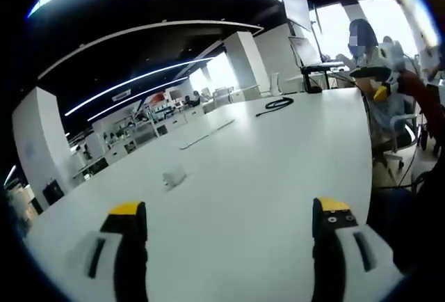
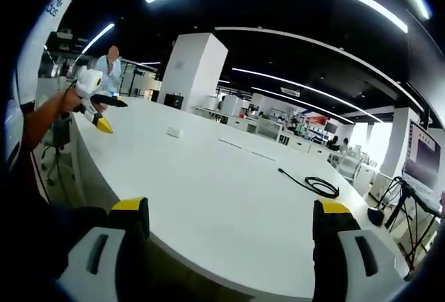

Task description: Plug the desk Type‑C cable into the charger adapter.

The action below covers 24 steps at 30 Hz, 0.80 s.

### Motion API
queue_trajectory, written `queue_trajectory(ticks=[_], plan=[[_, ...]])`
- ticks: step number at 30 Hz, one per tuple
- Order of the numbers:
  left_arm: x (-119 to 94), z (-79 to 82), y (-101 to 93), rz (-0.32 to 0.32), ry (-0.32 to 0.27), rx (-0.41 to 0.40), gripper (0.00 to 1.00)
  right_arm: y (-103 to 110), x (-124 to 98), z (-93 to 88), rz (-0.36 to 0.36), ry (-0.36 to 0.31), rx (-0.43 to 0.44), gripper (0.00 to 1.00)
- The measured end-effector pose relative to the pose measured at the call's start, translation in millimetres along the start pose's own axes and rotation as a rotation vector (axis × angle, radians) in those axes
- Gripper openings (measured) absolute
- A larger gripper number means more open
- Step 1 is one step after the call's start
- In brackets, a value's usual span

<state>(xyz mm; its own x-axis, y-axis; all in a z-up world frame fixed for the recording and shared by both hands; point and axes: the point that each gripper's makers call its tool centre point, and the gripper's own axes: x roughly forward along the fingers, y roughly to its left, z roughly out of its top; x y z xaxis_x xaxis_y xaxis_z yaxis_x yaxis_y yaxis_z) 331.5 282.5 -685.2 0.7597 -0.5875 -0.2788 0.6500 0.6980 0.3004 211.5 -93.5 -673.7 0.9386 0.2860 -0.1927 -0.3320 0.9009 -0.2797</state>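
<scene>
A small white charger adapter (image 1: 174,175) lies on the long white table (image 1: 264,177), a short way ahead of my left gripper (image 1: 229,227), whose jaws stand wide apart with nothing between them. A black coiled cable (image 1: 278,104) lies far across the table. In the right gripper view the cable (image 2: 320,186) is ahead to the right and the adapter (image 2: 174,132) far off to the left. My right gripper (image 2: 229,224) is open and empty at the table's edge. Each gripper appears in the other's view: the right one (image 1: 379,83), and the left one (image 2: 94,100), held in a hand.
Two flat white strips (image 1: 198,138) lie mid-table. A monitor on a stand (image 2: 423,156) rises beyond the cable end. Office chairs (image 1: 400,131) stand along the table's side. A person (image 2: 110,69) stands in the background near a white pillar (image 2: 195,72).
</scene>
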Motion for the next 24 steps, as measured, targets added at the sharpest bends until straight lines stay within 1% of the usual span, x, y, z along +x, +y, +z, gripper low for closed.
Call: queue_trajectory(ticks=[3, 5, 9, 11, 13, 15, 16, 18, 20, 22, 24], plan=[[11, 3.4, 8.5, -0.016, -0.002, -0.018, 1.0, -2, 2, -2.2, -0.005, 0.003, 0.004, 1.0], [17, 3.5, 10.6, -0.025, 0.002, -0.013, 1.0, -3, 4, -3.3, -0.005, 0.005, 0.007, 0.99], [31, 4.0, 21.0, -0.04, 0.01, -0.01, 1.0, -4, 8, -3.8, -0.005, 0.005, 0.011, 0.99], [39, 0.5, 28.3, -0.039, 0.033, -0.016, 1.0, -4, 10, -3.8, -0.006, 0.005, 0.014, 0.99], [49, -0.4, 34.6, -0.051, 0.035, -0.01, 1.0, -6, 13, -4.4, -0.007, 0.005, 0.017, 0.99], [56, -1.7, 39.5, -0.053, 0.05, -0.017, 0.99, -7, 15, -5.5, -0.007, 0.009, 0.019, 0.99], [64, -1.5, 45.3, -0.058, 0.051, -0.01, 0.99, -8, 17, -6.1, -0.008, 0.012, 0.02, 0.99], [72, -2.1, 50.3, -0.068, 0.06, -0.03, 0.99, -9, 19, -5.9, -0.009, 0.01, 0.023, 0.99], [83, -2.1, 58.8, -0.071, 0.062, -0.021, 0.98, -9, 22, -6.0, -0.008, 0.011, 0.024, 0.99], [91, -2.4, 66.4, -0.076, 0.069, -0.034, 0.96, -10, 25, -6.5, -0.008, 0.013, 0.025, 0.99], [103, -0.3, 73.9, -0.096, 0.059, -0.051, 0.95, -10, 29, -7.3, -0.006, 0.017, 0.027, 0.98]])
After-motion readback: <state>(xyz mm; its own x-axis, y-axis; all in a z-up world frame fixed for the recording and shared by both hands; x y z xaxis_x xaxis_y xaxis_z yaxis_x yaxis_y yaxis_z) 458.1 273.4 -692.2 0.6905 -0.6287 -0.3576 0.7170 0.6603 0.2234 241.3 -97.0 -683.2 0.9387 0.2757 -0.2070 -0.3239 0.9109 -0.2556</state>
